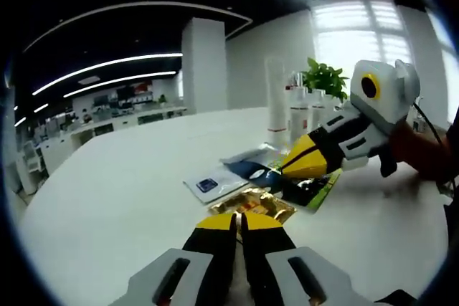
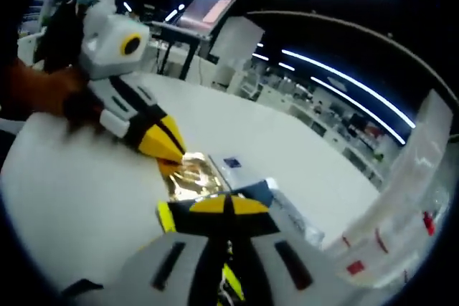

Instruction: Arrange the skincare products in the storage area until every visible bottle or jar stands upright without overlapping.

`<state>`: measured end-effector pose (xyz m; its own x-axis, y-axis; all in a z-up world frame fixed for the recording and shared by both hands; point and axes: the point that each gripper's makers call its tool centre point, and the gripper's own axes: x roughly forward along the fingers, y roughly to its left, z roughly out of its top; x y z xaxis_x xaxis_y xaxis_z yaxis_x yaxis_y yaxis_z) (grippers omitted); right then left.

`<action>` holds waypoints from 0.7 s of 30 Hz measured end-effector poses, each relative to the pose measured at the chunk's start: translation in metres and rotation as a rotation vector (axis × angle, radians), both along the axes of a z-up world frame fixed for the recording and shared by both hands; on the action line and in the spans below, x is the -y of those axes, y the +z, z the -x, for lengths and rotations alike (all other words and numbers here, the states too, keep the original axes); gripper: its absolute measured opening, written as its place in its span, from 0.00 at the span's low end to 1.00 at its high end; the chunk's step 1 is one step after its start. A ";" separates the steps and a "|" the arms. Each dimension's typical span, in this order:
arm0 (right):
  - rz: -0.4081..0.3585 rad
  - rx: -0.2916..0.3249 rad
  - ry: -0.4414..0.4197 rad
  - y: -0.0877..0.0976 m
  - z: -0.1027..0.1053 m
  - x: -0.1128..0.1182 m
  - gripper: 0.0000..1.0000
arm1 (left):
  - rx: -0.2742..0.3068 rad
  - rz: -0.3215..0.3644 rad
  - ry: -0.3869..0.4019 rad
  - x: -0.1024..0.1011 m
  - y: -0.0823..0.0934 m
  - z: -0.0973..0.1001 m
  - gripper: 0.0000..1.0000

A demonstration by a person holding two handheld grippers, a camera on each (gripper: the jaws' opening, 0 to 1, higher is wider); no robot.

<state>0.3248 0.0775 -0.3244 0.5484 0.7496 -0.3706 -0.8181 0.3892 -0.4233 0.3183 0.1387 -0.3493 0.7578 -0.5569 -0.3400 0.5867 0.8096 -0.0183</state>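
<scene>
Centrally, on a white table (image 1: pixel 107 191), lie flat skincare sachets: a gold foil sachet (image 1: pixel 252 204) just ahead of the left gripper (image 1: pixel 239 217), a white sachet with a blue square (image 1: pixel 213 183) beside it, and dark blue and green packets (image 1: pixel 305 190) overlapping one another. Seen again in the right gripper view as the crinkled gold foil sachet (image 2: pixel 191 175) with a white sachet (image 2: pixel 231 163) just beyond. Stand upright behind the pile: a tall white tube (image 1: pixel 277 98) and smaller white bottles (image 1: pixel 300 112), near a green potted plant (image 1: pixel 324 77). Loom at the right edge of the right gripper view as blurred pale bottles with red marks (image 2: pixel 401 206). Left gripper jaws pressed together with nothing between them, tips low over the table at the near edge of the gold sachet; same in the right gripper view, where the left gripper (image 2: pixel 172 154) comes in from the left, held by a hand (image 2: pixel 36 91), tips touching the gold foil. Right gripper (image 1: pixel 285 170) reaches in from the right in the left gripper view, angled down, yellow tips closed on the dark packets; hand (image 1: pixel 419 152) behind it. Right gripper (image 2: pixel 228 209) jaws closed in its own view; cannot tell whether anything is pinched.
</scene>
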 end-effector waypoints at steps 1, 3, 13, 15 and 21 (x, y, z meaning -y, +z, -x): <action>0.005 0.002 0.007 0.000 0.003 0.000 0.00 | 0.001 0.001 0.000 0.000 0.000 0.000 0.02; 0.006 0.008 0.045 0.001 0.012 -0.002 0.00 | 0.001 0.002 0.001 0.000 0.000 0.000 0.02; 0.036 -0.013 0.249 -0.011 0.053 -0.021 0.00 | 0.005 0.009 0.002 0.000 0.002 0.000 0.02; 0.047 -0.015 0.262 -0.014 0.056 -0.024 0.00 | 0.005 0.009 0.002 -0.001 0.002 0.000 0.02; 0.084 -0.007 0.226 -0.021 0.047 -0.019 0.00 | 0.006 0.011 0.002 0.000 0.002 0.000 0.02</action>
<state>0.2781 0.0961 -0.3451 0.3678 0.8193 -0.4399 -0.8833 0.1598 -0.4408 0.3184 0.1391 -0.3472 0.7607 -0.5593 -0.3293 0.5856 0.8103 -0.0233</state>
